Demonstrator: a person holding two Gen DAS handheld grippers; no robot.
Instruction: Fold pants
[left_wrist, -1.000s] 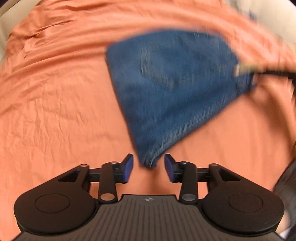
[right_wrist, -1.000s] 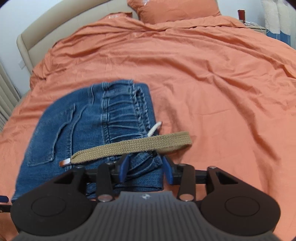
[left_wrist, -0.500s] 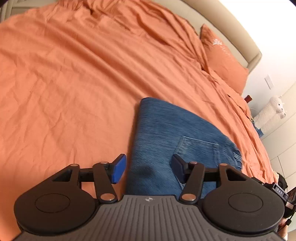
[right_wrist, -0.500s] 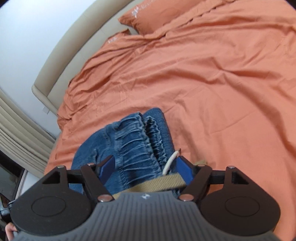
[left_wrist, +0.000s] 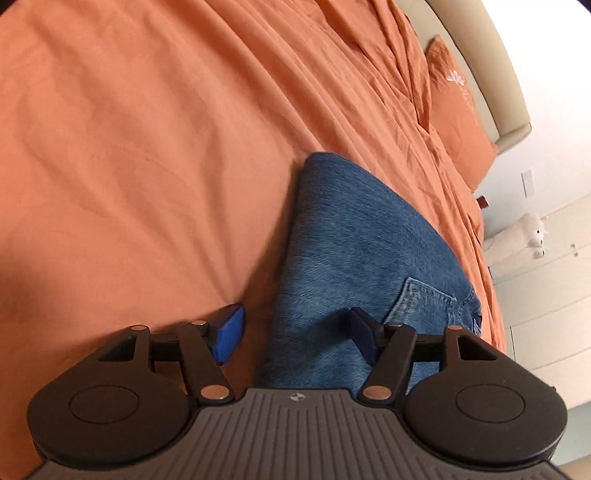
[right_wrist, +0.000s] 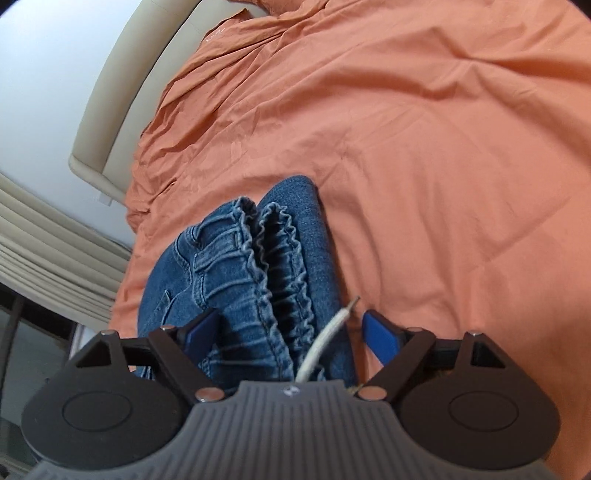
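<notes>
Left wrist view: left gripper (left_wrist: 295, 334) hangs spread wide over the folded pants (left_wrist: 354, 266) on the orange bed (left_wrist: 147, 147). Right gripper (right_wrist: 291, 332), equally released, straddles the waistband; lift both straight off, sparing the drawstring (right_wrist: 325, 338).

You had one folded blue denim pair of pants (left_wrist: 354, 258), one orange pillow (left_wrist: 456, 122), one white plush toy (left_wrist: 530, 232), and two black two-finger grippers, left (left_wrist: 297, 336) and right (right_wrist: 291, 332).

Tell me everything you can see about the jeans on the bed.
The jeans are blue denim, folded into a compact stack lying on the orange bedsheet. A gathered elastic waistband and a white drawstring show at one end, a back pocket at the other. Both grippers sit open around the ends.
</notes>
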